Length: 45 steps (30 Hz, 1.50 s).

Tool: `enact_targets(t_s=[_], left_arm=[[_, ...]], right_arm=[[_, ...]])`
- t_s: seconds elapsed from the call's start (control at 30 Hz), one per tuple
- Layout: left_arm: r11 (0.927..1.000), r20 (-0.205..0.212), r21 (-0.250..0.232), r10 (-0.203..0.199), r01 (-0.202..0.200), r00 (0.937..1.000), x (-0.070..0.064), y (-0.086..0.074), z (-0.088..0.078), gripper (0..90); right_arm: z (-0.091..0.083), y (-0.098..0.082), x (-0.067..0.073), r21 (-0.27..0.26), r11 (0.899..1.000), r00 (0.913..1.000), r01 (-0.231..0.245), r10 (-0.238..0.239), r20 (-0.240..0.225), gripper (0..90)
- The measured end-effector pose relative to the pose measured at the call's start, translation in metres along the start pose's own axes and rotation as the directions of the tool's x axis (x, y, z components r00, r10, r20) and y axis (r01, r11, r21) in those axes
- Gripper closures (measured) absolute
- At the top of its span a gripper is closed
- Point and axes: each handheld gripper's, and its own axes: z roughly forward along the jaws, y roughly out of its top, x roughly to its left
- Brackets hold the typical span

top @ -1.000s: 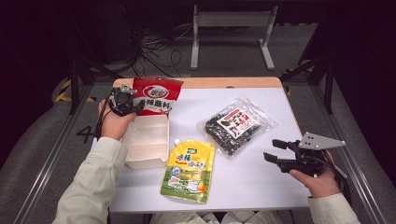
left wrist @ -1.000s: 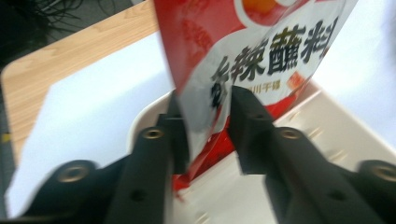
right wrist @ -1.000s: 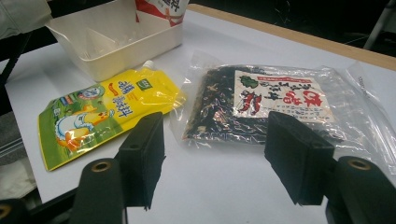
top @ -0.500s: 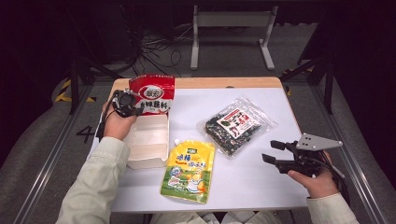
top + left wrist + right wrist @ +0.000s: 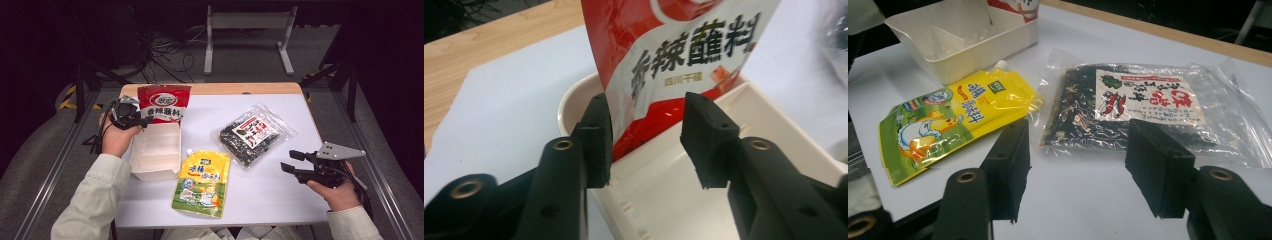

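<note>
Left gripper (image 5: 646, 142): jaws stand apart and have just been opening. The lower corner of the red sauce packet (image 5: 674, 65) hangs between them; its edge lies against or just beside the left-hand jaw, while the right-hand jaw stands clear of it, so no grip is on it. The packet stands upright with its bottom inside the white tray (image 5: 674, 200), which lies directly under and ahead of the jaws. In the high view this gripper (image 5: 142, 120) sits at the far end of the tray (image 5: 155, 155), with the packet (image 5: 163, 103) rising just beyond it.

Right gripper (image 5: 1075, 165): jaws open, nothing between them, held above bare white table surface (image 5: 1083, 210). Just ahead of the jaws lies the clear bag of dark dried goods (image 5: 1128, 107), flat on the table. Ahead and to the left lies the yellow spout pouch (image 5: 948, 122), also flat, its spout toward the tray (image 5: 963, 45) farther off. In the high view this gripper (image 5: 290, 162) is held near the table's right edge, well apart from the left one.
</note>
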Motion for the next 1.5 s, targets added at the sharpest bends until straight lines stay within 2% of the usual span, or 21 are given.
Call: enact_targets(t_s=[0.07, 0.1, 0.17, 0.27, 0.43, 0.6, 0.67, 0.73, 0.8, 0.9, 1.03, 1.13, 1.23, 1.37, 1.5], left_arm=[[0.9999, -0.003, -0.012, 0.004, -0.004, 1.0000, 0.000, -0.001, -0.003, 50.7], [0.9994, -0.023, -0.034, 0.005, -0.005, 0.9997, -0.002, -0.003, -0.011, 49.6], [0.9989, -0.028, -0.047, 0.003, -0.005, 0.9996, -0.003, -0.004, -0.015, 47.6], [0.9955, -0.027, -0.095, -0.005, 0.003, 0.9996, -0.006, -0.008, -0.027, 45.7], [0.9899, -0.003, -0.138, 0.031, -0.031, 0.9995, -0.020, -0.016, -0.043, 44.4], [0.9828, 0.045, -0.176, 0.065, -0.056, 0.9969, -0.037, -0.023, -0.059, 43.5], [0.9803, 0.065, -0.185, 0.082, -0.069, 0.9945, -0.046, -0.027, -0.064, 43.8], [0.9743, 0.078, -0.218, 0.075, -0.057, 0.9941, -0.052, -0.032, -0.068, 47.9], [0.9717, 0.100, -0.232, 0.069, -0.044, 0.9926, -0.057, -0.036, -0.072, 50.7], [0.9733, 0.114, -0.220, 0.090, -0.063, 0.9894, -0.061, -0.038, -0.073, 51.0], [0.9703, 0.139, -0.233, 0.101, -0.067, 0.9851, -0.066, -0.039, -0.077, 48.2], [0.9707, 0.153, -0.231, 0.102, -0.065, 0.9830, -0.069, -0.039, -0.080, 47.3], [0.9742, 0.152, -0.209, 0.118, -0.085, 0.9813, -0.072, -0.039, -0.080, 46.0], [0.9769, 0.165, -0.197, 0.117, -0.083, 0.9793, -0.073, -0.041, -0.082, 44.0], [0.9751, 0.177, -0.207, 0.116, -0.078, 0.9774, -0.076, -0.042, -0.086, 40.5]], right_arm=[[0.001, 0.000, -0.001, -0.003, 1.000, 0.9997, -0.024, 0.024, -0.007, 41.8], [0.001, 0.000, -0.001, -0.006, 1.000, 0.9996, -0.029, 0.029, -0.005, 41.3], [0.001, 0.000, -0.002, -0.004, 0.999, 0.9995, -0.032, 0.032, 0.008, 41.1], [0.001, 0.000, -0.003, -0.003, 0.999, 0.9994, -0.032, 0.032, 0.014, 41.2], [0.000, 0.002, -0.005, 0.012, 0.999, 0.9983, -0.048, 0.047, 0.034, 44.5], [0.001, 0.006, -0.008, 0.035, 0.998, 0.9964, -0.059, 0.057, 0.062, 49.7], [0.002, 0.009, -0.009, 0.047, 0.998, 0.9960, -0.041, 0.037, 0.081, 54.1], [0.001, 0.013, -0.009, 0.060, 0.998, 0.9900, 0.006, -0.015, 0.140, 57.8], [0.001, 0.015, -0.011, 0.044, 0.999, 0.9898, 0.013, -0.019, 0.141, 59.1], [0.003, 0.017, -0.013, 0.045, 0.999, 0.9912, -0.007, 0.001, 0.132, 58.8], [0.005, 0.021, -0.016, 0.044, 0.999, 0.9895, 0.020, -0.026, 0.142, 56.7], [0.005, 0.023, -0.017, 0.049, 0.999, 0.9884, -0.020, 0.012, 0.152, 55.4], [0.005, 0.025, -0.019, 0.056, 0.997, 0.9837, -0.047, 0.037, 0.176, 54.3], [0.011, 0.029, -0.026, 0.074, 0.995, 0.9808, -0.067, 0.052, 0.188, 52.6], [0.015, 0.031, -0.031, 0.086, 0.993, 0.9794, -0.075, 0.058, 0.194, 49.1]])
